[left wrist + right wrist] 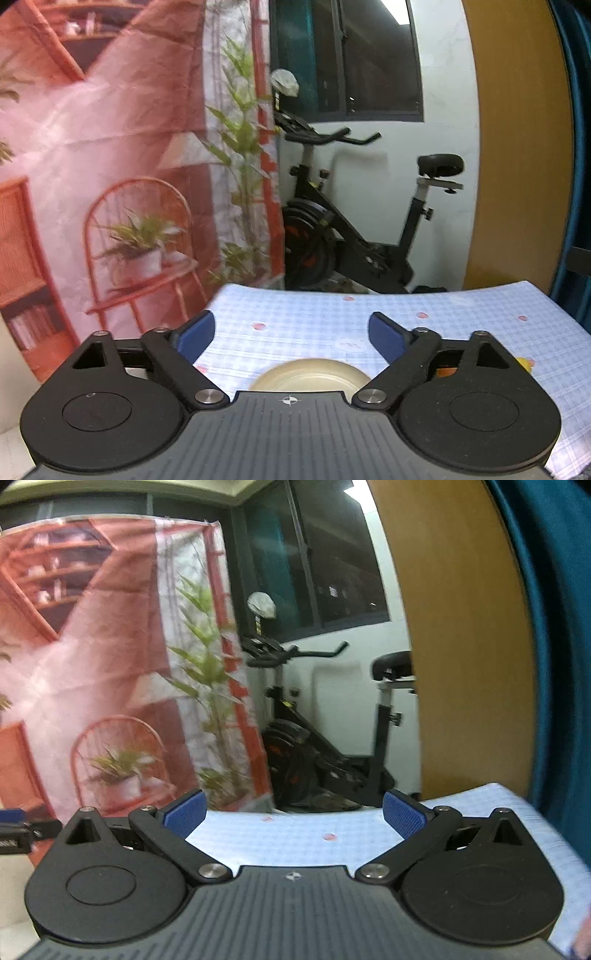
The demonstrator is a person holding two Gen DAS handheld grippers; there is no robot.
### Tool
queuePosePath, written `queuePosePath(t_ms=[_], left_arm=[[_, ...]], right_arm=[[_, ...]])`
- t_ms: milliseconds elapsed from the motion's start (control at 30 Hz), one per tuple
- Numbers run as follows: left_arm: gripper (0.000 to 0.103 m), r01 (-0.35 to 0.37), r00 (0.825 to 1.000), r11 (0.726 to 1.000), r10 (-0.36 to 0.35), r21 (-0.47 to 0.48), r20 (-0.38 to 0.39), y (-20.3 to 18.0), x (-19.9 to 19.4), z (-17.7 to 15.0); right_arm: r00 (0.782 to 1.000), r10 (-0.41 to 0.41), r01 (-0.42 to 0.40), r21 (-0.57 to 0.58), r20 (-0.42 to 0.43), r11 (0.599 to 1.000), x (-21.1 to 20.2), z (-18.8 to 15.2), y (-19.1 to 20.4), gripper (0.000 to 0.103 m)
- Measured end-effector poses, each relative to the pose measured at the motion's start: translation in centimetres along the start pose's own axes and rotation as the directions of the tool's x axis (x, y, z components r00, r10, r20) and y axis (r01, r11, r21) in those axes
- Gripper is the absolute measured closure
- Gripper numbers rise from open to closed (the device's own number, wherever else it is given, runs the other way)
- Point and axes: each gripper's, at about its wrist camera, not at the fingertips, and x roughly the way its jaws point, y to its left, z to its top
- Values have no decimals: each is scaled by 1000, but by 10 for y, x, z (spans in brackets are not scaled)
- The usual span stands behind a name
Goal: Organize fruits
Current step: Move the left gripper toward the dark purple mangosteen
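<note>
Left wrist view: the left gripper point(291, 334) hangs spread with nothing between its blue pads, above a checked tablecloth point(461, 314). A cream plate point(314, 374) lies just below, mostly hidden by the gripper body. Small yellow and orange fruit point(522, 363) peek out at the right, cut off behind the linkage. The right gripper point(293, 814) is likewise spread and empty, motion-blurred exercise bike point(314, 746) beyond
</note>
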Motion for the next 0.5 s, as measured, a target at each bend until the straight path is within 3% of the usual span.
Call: queuePosePath(t_ms=[100,200,367,433,500], left_arm=[[17,53,999,998,-53,-24,-1,-1,12,-6],[17,65,998,998,-64,-24,13,-2,22,-11],[17,58,997,998,-59,-31,-40,-4,41,-17],[17,53,996,997,-56,-47,-65,-4,49,-21],[9,59,994,997,-64,-56,-90,-4,56,-24]], right_arm=[[998,54,-55,58,28,997,11,-8,-9,0],[997,77,-74,94,-29,993,31,-16,-13,0],[998,34,-30,65,-60,997,55,-35,-9,0],[994,7,-2,51,-112,999,66,-43,-7,0],[988,3,0,17,-155,1000,74,-52,-2,1]])
